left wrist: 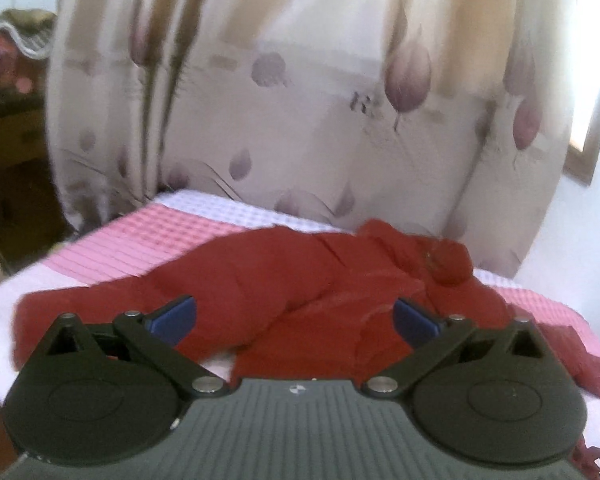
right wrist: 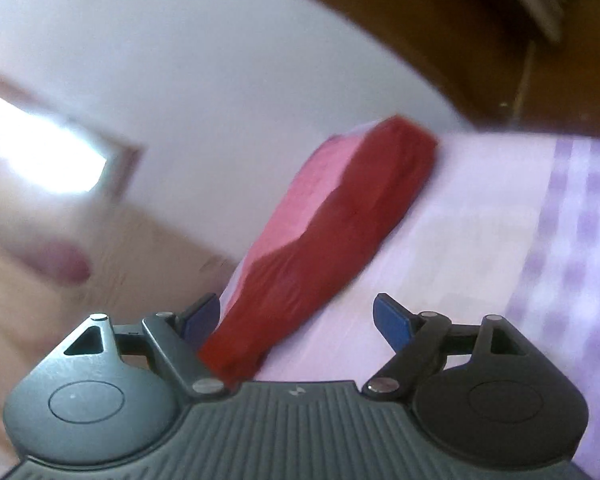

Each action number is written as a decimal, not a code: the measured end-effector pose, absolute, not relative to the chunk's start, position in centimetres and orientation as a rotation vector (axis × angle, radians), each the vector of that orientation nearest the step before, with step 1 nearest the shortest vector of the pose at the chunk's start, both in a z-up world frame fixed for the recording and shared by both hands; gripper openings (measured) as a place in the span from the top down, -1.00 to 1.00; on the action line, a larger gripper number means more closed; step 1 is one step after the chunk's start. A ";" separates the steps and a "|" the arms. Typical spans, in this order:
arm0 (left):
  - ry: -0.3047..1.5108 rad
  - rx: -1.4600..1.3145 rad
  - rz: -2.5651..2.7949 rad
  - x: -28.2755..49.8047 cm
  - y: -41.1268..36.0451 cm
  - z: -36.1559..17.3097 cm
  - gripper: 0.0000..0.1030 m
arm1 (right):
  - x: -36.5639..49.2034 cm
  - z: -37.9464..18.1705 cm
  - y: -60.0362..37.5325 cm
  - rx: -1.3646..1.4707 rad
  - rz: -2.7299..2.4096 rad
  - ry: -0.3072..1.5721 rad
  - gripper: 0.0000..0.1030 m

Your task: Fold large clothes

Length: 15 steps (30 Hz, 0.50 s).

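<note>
Left wrist view shows the left gripper (left wrist: 295, 316) with its blue-padded fingers (left wrist: 176, 314) spread wide and holding nothing, above a rumpled dark red garment (left wrist: 284, 280) lying across the middle of a pink-and-white checked bedsheet (left wrist: 140, 236) — a floral curtain (left wrist: 300, 112) hangs past the bed's far edge. Right wrist view is blurred: the right gripper (right wrist: 296, 320) is also wide apart, and a strip of the red cloth (right wrist: 340, 216) runs between its fingers towards the left one — whether it touches, I cannot tell.
</note>
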<state>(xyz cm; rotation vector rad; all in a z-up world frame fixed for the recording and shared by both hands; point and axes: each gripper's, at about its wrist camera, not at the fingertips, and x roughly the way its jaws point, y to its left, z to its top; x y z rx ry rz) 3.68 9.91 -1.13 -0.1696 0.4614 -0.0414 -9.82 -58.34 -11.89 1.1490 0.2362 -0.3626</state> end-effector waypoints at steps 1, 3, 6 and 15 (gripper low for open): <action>0.471 -0.166 -0.042 4.5 9.7 -1.5 -1.00 | -9.1 -12.3 -59.7 1.150 -0.407 0.235 -0.64; 0.481 -0.159 -0.042 5.9 9.3 -2.0 -1.00 | -7.8 -13.2 -61.7 1.164 -0.457 0.248 -0.64; 0.499 -0.150 -0.037 7.9 8.6 -2.8 -1.00 | -6.8 -14.2 -63.7 1.189 -0.501 0.196 -0.59; 0.559 -0.196 0.028 14.1 7.6 -6.3 -1.00 | -2.2 -13.9 -63.6 1.038 -0.592 0.251 -0.48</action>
